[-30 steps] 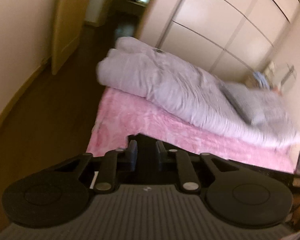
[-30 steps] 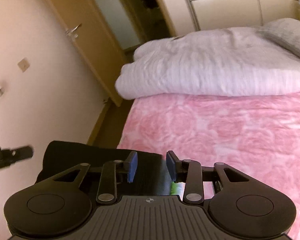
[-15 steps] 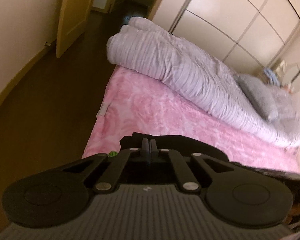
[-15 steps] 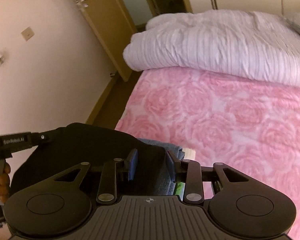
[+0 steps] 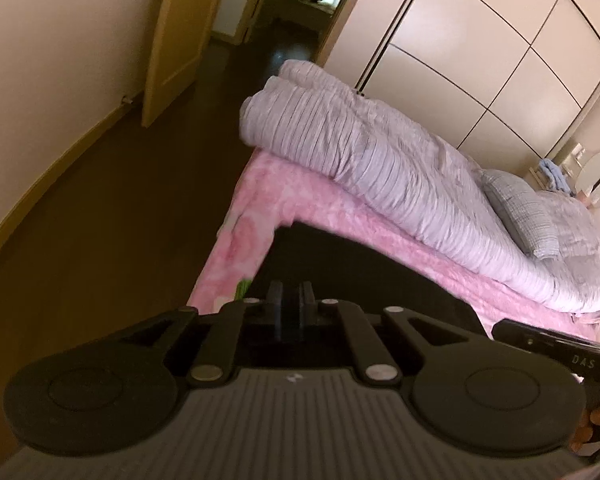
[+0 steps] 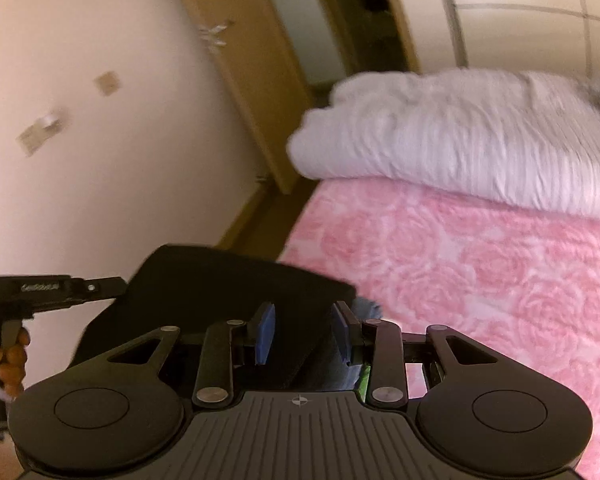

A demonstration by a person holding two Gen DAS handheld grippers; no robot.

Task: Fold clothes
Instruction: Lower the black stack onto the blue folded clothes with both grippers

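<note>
My left gripper (image 5: 291,310) is pinched tight on the near edge of a black cloth (image 5: 364,276). The cloth lies on the pink bed cover (image 5: 328,210), near the bed corner at 9 o'clock. My right gripper (image 6: 303,334) has its blue pads (image 6: 265,330) apart, with the black cloth between them, but I can't tell if they press it. A big white blanket (image 6: 460,136) sits at 1 o'clock.
</note>
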